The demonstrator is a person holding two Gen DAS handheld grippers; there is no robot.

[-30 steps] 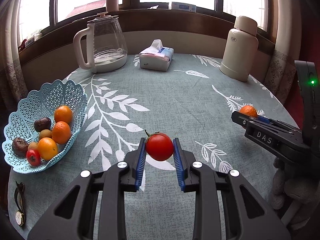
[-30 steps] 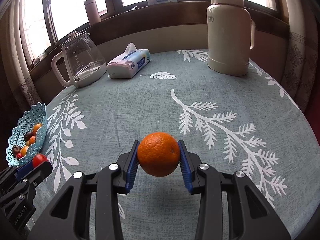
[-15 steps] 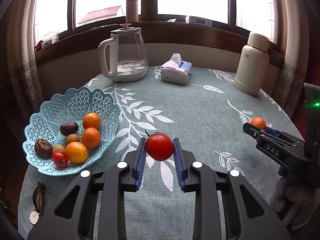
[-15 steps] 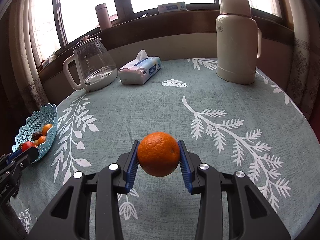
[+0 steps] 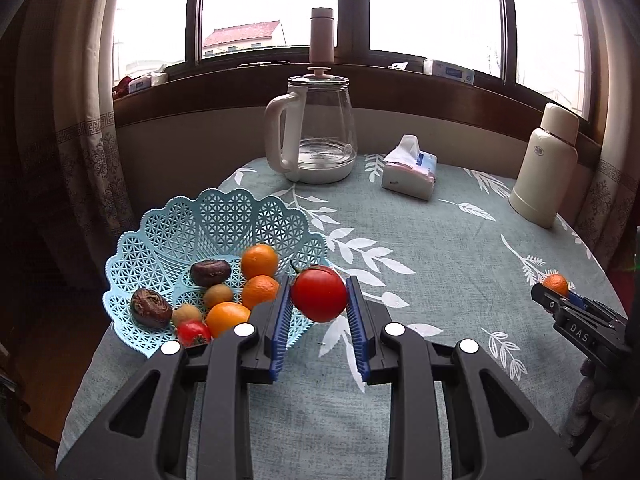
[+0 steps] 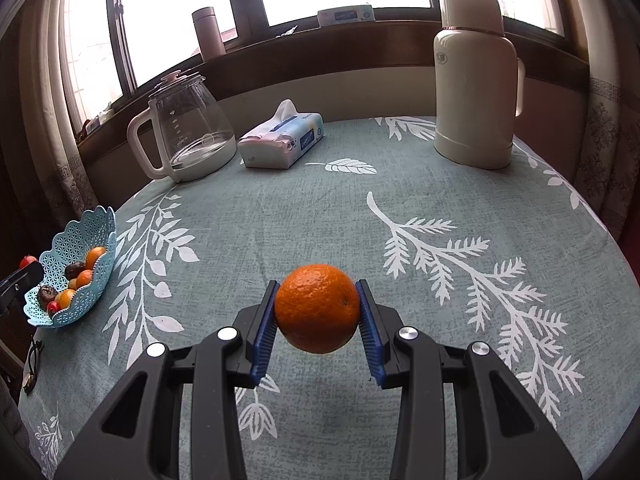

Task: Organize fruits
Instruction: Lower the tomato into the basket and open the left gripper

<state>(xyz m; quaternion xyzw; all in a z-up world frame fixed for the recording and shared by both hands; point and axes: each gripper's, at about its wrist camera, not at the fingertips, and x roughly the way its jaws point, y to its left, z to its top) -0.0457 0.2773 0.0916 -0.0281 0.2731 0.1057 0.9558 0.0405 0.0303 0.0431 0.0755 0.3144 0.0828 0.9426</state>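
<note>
My left gripper [image 5: 319,300] is shut on a red tomato [image 5: 319,299], held above the table just right of the light-blue lattice basket [image 5: 208,216]. In the basket lie several oranges, two dark fruits, small brown fruits and a small tomato [image 5: 193,332]. My right gripper [image 6: 317,308] is shut on an orange [image 6: 317,307], lifted over the middle of the tablecloth. The same basket [image 6: 64,248] shows far left in the right wrist view. The right gripper with its orange [image 5: 556,284] appears at the right edge of the left wrist view.
At the back stand a glass kettle [image 5: 316,140], a tissue pack [image 5: 410,174] and a cream thermos [image 5: 546,168]. A round table with a leaf-patterned cloth [image 6: 400,208] carries everything. A watch [image 6: 31,368] lies at the left table edge. A bottle [image 5: 322,36] stands on the windowsill.
My left gripper with the tomato has swung left, bringing the basket much closer to its fingers. The right gripper has drawn back and risen slightly, still holding the orange.
</note>
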